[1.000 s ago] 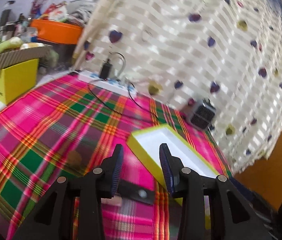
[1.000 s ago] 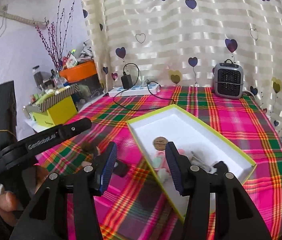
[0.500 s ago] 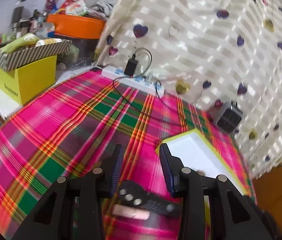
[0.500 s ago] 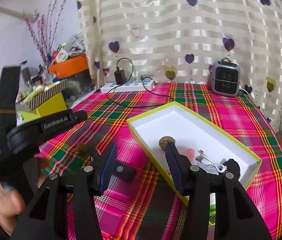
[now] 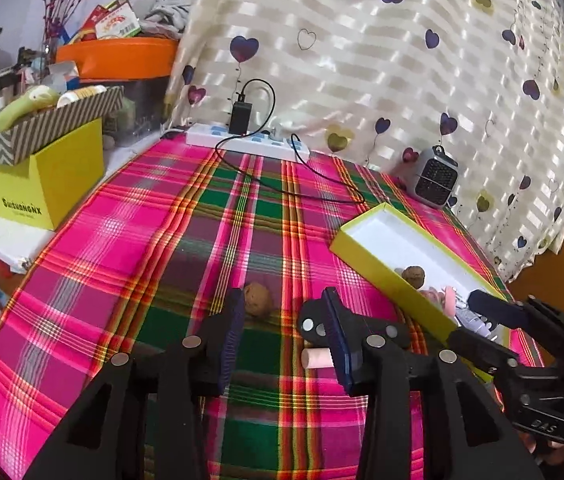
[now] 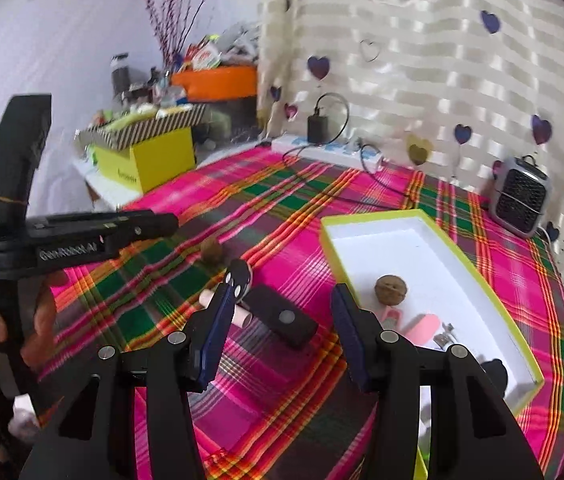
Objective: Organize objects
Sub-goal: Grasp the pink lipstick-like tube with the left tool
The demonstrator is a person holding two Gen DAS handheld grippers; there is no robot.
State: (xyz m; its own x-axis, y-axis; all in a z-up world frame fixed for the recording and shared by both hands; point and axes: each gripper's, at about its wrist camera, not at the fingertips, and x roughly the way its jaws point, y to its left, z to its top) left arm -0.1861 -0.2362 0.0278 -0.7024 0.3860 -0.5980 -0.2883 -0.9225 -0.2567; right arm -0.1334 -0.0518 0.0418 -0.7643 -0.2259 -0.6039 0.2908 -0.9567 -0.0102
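Note:
A shallow yellow-green box (image 6: 478, 276) with a white inside lies on the plaid tablecloth; it also shows in the left wrist view (image 5: 378, 256). In it lie a walnut (image 6: 391, 289), pink items (image 6: 422, 326) and small metal bits. A second walnut (image 5: 257, 299) (image 6: 212, 251), a black key fob (image 6: 278, 314) and a pale pink tube (image 5: 316, 358) (image 6: 242, 317) lie loose on the cloth. My left gripper (image 5: 284, 338) is open and empty, just above the loose walnut and fob. My right gripper (image 6: 278, 334) is open and empty over the fob, beside the box.
A white power strip (image 5: 246, 142) with a black charger and cable lies at the back. A small grey heater (image 5: 436, 178) stands at the back right. A yellow box (image 5: 38, 184) with a striped tray of clutter and an orange bin (image 5: 118, 58) stand at the left.
My left gripper has pulled back and tilted down, so the loose walnut, fob and tube now sit between its fingers. My right gripper has swung left, away from the box.

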